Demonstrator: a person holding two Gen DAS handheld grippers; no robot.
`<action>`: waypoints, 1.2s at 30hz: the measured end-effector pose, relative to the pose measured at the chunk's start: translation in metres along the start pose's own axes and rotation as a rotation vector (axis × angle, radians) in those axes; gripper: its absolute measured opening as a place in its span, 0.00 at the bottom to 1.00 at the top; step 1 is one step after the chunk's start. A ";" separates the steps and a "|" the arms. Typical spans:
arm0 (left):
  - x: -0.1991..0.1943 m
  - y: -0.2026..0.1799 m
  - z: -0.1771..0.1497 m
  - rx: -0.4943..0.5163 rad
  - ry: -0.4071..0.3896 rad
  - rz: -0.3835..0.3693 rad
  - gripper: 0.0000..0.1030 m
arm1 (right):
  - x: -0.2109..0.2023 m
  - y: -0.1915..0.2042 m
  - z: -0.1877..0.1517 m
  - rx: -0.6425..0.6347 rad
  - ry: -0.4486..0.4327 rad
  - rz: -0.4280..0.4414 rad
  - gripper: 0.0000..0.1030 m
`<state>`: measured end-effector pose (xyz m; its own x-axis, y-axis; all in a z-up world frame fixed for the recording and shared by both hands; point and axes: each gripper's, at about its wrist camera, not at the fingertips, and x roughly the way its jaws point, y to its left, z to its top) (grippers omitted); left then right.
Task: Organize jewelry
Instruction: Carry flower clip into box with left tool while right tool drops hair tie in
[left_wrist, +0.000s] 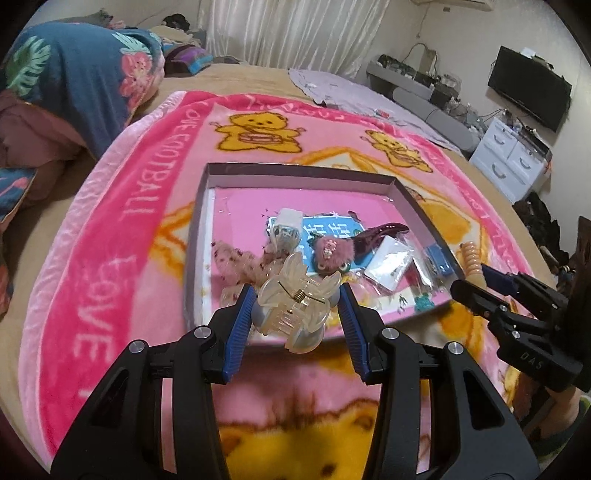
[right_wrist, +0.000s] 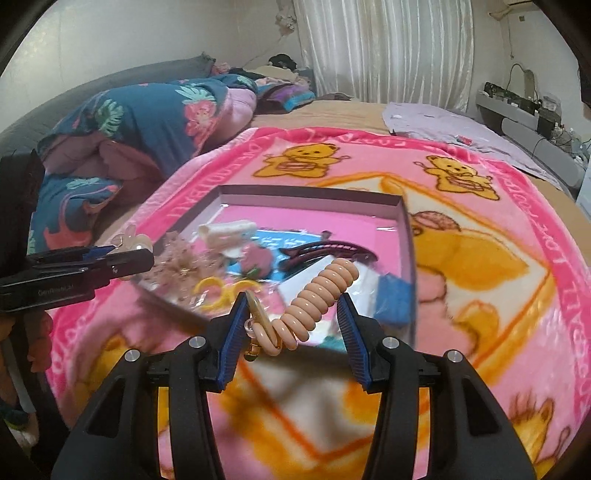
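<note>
A translucent cream claw hair clip (left_wrist: 293, 302) hangs just above the near edge of the tray, and my left gripper (left_wrist: 295, 299) is shut on it, the blue pads pressing its rounded ends. My right gripper (right_wrist: 293, 314) is shut on a peach spiral hair tie (right_wrist: 317, 291), whose coil sticks up beyond the fingers. In the left wrist view the right gripper (left_wrist: 467, 286) sits at the tray's right corner with the spiral tie (left_wrist: 471, 258) in it. The shallow grey tray (left_wrist: 295, 171) has a pink floor and holds several hair accessories.
Inside the tray lie a dark maroon hair clip (left_wrist: 380, 232), a pink fluffy clip (left_wrist: 328, 249), a white packet (left_wrist: 388, 266), a blue piece (left_wrist: 439, 258) and a pale pink scrunchie (left_wrist: 236, 262). The tray rests on a pink bear blanket (left_wrist: 122, 229) on a bed. Folded quilts (left_wrist: 74, 74) lie far left.
</note>
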<state>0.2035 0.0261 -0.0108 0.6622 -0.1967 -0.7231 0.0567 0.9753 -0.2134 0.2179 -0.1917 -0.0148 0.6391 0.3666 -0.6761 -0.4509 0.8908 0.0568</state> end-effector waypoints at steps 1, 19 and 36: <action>0.006 -0.001 0.003 0.005 0.007 0.002 0.37 | 0.003 -0.002 0.001 -0.006 0.003 -0.010 0.46; 0.050 0.000 0.012 0.022 0.067 -0.012 0.37 | 0.041 -0.002 0.005 -0.095 0.065 -0.059 0.46; 0.039 0.000 0.015 0.023 0.044 -0.007 0.47 | 0.026 0.008 -0.001 -0.112 0.037 -0.066 0.73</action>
<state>0.2405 0.0197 -0.0286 0.6282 -0.2071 -0.7500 0.0789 0.9759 -0.2033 0.2299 -0.1753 -0.0325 0.6473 0.2963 -0.7023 -0.4768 0.8762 -0.0698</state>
